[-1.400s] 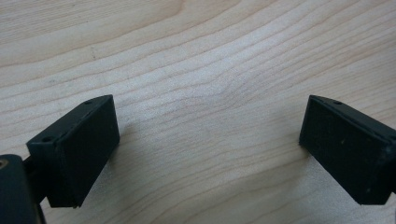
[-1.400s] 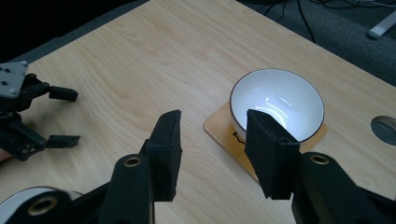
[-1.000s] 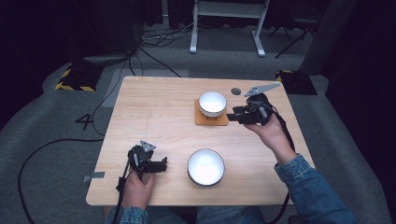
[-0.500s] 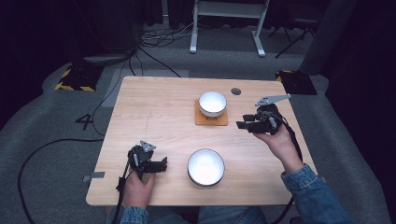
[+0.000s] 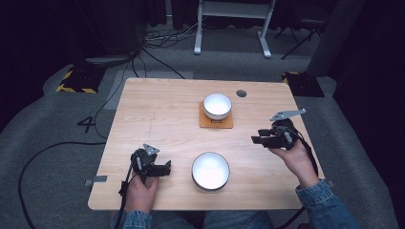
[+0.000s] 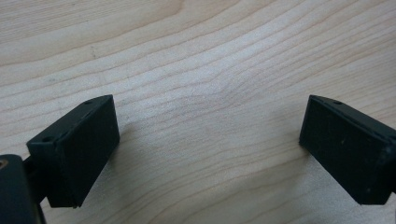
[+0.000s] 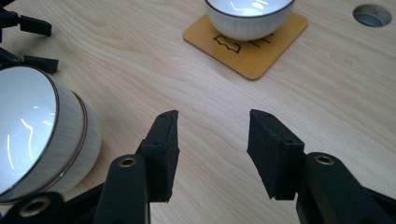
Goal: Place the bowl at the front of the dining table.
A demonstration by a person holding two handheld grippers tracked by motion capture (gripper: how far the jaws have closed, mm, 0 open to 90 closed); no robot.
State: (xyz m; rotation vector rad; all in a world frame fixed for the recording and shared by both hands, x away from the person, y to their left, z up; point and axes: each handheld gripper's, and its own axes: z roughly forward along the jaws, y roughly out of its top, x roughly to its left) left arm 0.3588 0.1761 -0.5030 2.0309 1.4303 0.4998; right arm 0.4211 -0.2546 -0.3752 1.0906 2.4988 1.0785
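**Two open grippers, two bowls waiting on the table**

From the high view, the person is holding the left gripper [image 5: 165, 168] low on the wooden table [image 5: 157, 114], near the front edge, just left of the large bowl [image 5: 210, 171]. The right gripper [image 5: 258, 140] is hanging above the table's right side, pointing toward the middle. The small bowl [image 5: 217, 105] is sitting on an orange coaster [image 5: 216, 122] at the far centre, probably so that it has its proper place.

In the left gripper view, the left gripper [image 6: 208, 140] is showing its jaws spread wide over bare wood, with nothing between them; I think it is only resting there.

In the right gripper view, the right gripper [image 7: 212, 147] is also standing with its jaws apart and empty. The large bowl [image 7: 42, 140] is lying near its left jaw, the small bowl [image 7: 250, 16] and coaster [image 7: 252, 49] farther ahead. The large bowl looks like the next thing to be taken.
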